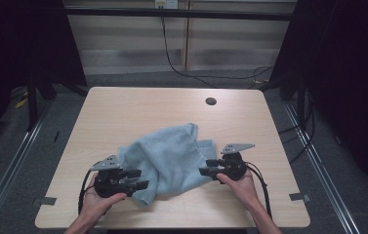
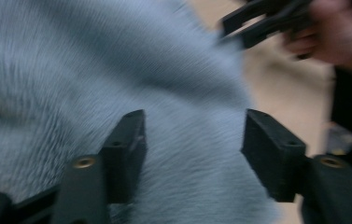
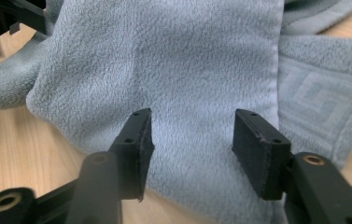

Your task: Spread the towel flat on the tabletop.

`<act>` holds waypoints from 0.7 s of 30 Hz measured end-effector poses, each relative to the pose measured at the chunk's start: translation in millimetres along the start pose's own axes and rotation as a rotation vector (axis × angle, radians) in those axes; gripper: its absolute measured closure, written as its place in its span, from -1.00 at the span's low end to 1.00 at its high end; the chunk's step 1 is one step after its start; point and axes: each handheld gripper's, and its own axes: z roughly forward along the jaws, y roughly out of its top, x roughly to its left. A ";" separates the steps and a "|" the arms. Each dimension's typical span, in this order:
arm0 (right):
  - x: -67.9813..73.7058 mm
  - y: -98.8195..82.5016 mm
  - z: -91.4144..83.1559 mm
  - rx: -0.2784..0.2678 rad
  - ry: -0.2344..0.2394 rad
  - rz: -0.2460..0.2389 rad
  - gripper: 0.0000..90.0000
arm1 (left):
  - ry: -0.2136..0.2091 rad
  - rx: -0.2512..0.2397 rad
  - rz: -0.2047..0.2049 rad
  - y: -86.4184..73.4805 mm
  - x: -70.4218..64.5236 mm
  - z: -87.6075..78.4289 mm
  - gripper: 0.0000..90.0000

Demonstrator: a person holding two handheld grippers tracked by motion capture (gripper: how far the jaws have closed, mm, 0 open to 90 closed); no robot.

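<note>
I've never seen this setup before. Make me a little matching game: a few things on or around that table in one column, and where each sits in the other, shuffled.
Things:
1. towel
2. left gripper
3. right gripper
4. round hole

Places:
A. far part of the table, right of centre
B. crumpled between the two grippers
C. at the towel's right edge, jaws open
D. at the towel's left edge, jaws open

Pairs: 1-B, 2-D, 3-C, 4-A

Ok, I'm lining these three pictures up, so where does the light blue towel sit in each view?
High view: the towel lies crumpled at the table's near middle, between both grippers.
Left gripper view: it fills the left and middle, behind the open jaws.
Right gripper view: it spreads across the middle and right.
Shared landmark: the light wooden table.
</note>
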 end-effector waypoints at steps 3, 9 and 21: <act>-0.6 -10.5 2.6 0.034 -0.024 -0.012 -0.12 | 0.024 0.034 0.012 -5.8 6.2 9.2 -0.31; -0.2 -18.7 11.5 0.050 -0.030 -0.057 -0.20 | 0.050 0.087 0.081 -8.9 7.5 18.5 -0.33; 11.8 -18.5 13.7 0.112 -0.093 -0.183 -0.19 | 0.024 0.095 0.137 -13.4 13.2 23.9 -0.27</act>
